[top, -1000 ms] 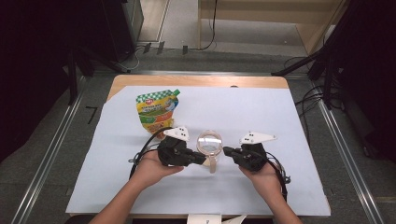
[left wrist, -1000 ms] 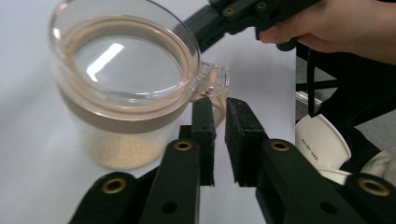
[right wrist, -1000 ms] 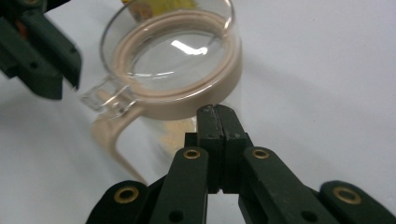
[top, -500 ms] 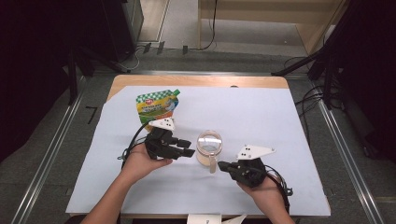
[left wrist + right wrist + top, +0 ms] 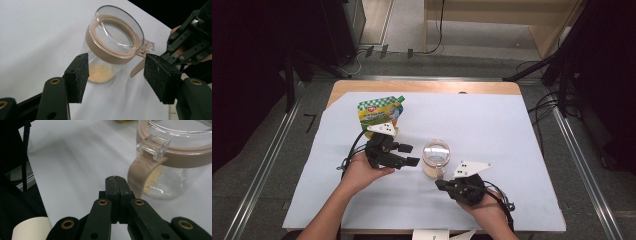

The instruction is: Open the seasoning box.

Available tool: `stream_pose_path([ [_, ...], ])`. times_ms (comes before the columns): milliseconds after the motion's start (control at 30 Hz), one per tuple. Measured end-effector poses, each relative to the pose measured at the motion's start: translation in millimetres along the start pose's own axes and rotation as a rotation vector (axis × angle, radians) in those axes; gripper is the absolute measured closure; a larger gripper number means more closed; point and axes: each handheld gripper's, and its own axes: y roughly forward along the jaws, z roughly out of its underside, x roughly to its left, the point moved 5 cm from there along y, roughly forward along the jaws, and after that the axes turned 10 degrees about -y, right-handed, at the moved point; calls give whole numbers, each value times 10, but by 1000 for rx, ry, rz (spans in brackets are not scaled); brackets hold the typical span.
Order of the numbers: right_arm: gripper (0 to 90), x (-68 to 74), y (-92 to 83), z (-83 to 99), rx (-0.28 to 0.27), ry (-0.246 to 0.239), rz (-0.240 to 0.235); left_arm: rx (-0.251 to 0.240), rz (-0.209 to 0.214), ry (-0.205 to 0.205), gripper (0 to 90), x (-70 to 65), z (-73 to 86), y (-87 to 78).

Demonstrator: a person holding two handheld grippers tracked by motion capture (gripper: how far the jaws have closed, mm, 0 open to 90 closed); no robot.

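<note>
**Now released: the jar stands free between two withdrawn tools**

Plainly, a release has just been made. A second ago both tools were pressed in at the lidded jar (image 5: 435, 158), one from each side; half a second ago they had already been pulled apart from it. The left tool (image 5: 408, 154) has since been drawn back toward the left of the high view, and its jaws have just been opening: they are seen apart, with nothing between the pads, the jar framed beyond the gap in the left gripper view (image 5: 113, 42). The right tool (image 5: 441, 184) has been moved down toward the lower middle of the frame, and its jaws are held together on nothing, the tips lying near the tan latch strap (image 5: 137, 178) without a clear touch.

The jar is left upright at the centre of the pale surface (image 5: 522, 150), its lid on and a thin layer of yellowish grains (image 5: 99, 73) at the bottom. It is judged that the handling of the jar has been finished or paused, and that a fresh grasp would be needed before anything more is done with it.

Counted: one jar, one green and yellow pouch (image 5: 379, 113) lying at the upper left of the surface, two tools, two hands.
</note>
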Motion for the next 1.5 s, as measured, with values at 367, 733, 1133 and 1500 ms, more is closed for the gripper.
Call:
stream_pose_path([
  [367,900,-20,124,5,4,1,18,-1,-35,24,390,21,9,4],
  [733,900,-120,20,45,12,19,44,10,-40,47,389,18,27,27],
  [1133,900,-335,-186,118,43,55,94,21,-47,49,392,17,41,35],
  [1500,900,-634,-350,197,60,115,135,29,-51,56,392,15,50,54],
])
